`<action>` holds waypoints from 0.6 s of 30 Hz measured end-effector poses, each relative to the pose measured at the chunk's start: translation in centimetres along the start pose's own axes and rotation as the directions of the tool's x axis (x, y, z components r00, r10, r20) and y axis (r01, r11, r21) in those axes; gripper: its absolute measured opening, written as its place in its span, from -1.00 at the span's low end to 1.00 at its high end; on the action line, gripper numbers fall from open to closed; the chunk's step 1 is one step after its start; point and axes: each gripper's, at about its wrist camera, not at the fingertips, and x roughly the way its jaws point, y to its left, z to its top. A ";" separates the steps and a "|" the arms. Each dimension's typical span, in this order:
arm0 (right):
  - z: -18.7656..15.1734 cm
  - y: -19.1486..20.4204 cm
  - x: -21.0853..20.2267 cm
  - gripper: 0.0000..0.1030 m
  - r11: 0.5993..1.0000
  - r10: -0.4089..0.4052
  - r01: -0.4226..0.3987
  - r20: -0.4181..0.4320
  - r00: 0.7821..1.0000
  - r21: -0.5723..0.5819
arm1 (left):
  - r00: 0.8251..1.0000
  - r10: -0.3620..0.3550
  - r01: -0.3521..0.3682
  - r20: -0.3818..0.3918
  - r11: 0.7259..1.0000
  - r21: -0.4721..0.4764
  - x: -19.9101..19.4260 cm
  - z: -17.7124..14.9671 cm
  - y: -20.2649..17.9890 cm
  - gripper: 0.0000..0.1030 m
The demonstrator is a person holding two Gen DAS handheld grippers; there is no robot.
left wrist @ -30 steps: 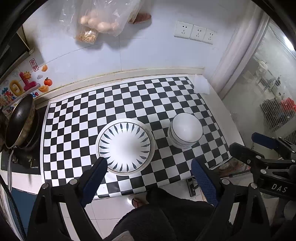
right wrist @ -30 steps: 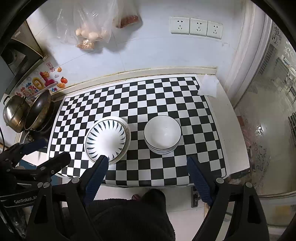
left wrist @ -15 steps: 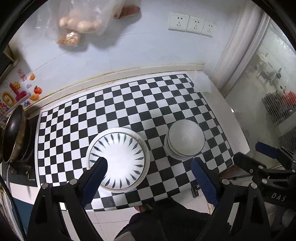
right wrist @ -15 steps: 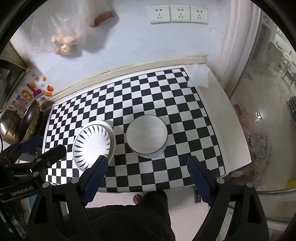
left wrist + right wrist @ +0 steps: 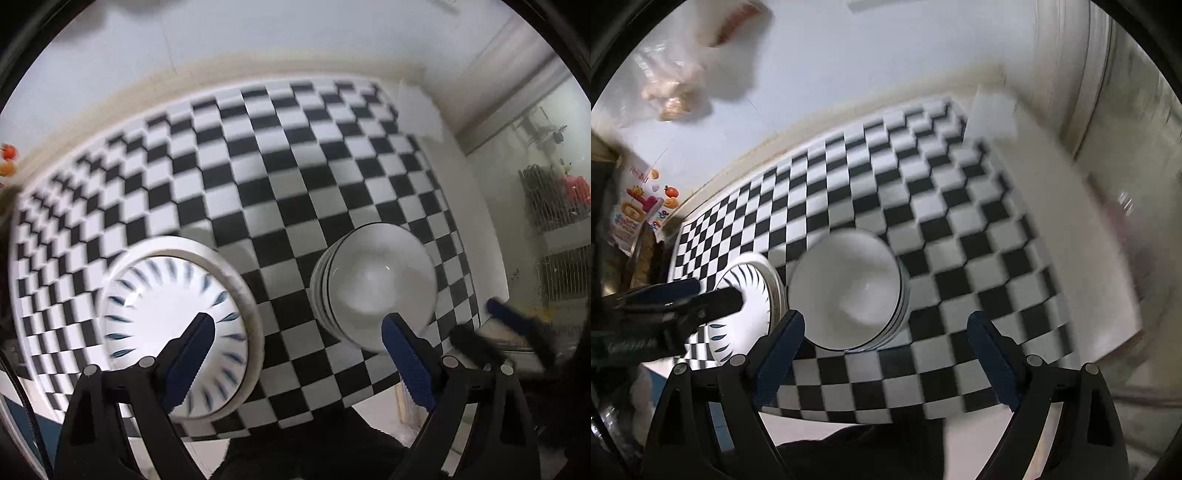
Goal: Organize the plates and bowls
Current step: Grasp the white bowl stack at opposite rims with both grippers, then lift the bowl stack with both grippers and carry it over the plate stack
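Both claws hung wide and empty over the checkered counter [image 5: 295, 155]. Left claw [image 5: 295, 354] had the plates [image 5: 173, 325] at its 9 o'clock; right claw [image 5: 886, 347] had the bowls [image 5: 846, 291] at 11 o'clock, nearer to it.

Both tongs have descended toward the counter [image 5: 295, 155] over the last second. The left tongs [image 5: 299, 354] now hang low over the plates [image 5: 155, 295], and the right tongs [image 5: 886, 350] low over the bowls [image 5: 846, 291]. Both views are now motion-blurred.
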 end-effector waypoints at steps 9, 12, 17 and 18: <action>-0.1 -5.7 9.9 0.76 0.958 0.140 -0.096 -0.148 0.979 0.271 | 0.972 -0.145 0.129 -0.184 0.987 -0.095 7.9 4.2 0.6 0.43; 0.0 -6.3 11.9 0.70 0.945 0.173 -0.113 -0.178 0.969 0.306 | 0.960 -0.173 0.157 -0.221 0.983 -0.091 9.5 4.9 -0.2 0.41; -0.1 -7.0 15.3 0.28 0.903 0.288 -0.184 -0.231 0.929 0.387 | 0.935 -0.203 0.187 -0.290 0.979 -0.083 12.2 5.4 -0.7 0.14; 0.0 -6.9 15.8 0.27 0.892 0.315 -0.205 -0.229 0.921 0.404 | 0.928 -0.223 0.206 -0.298 0.975 -0.086 12.5 5.4 -0.8 0.12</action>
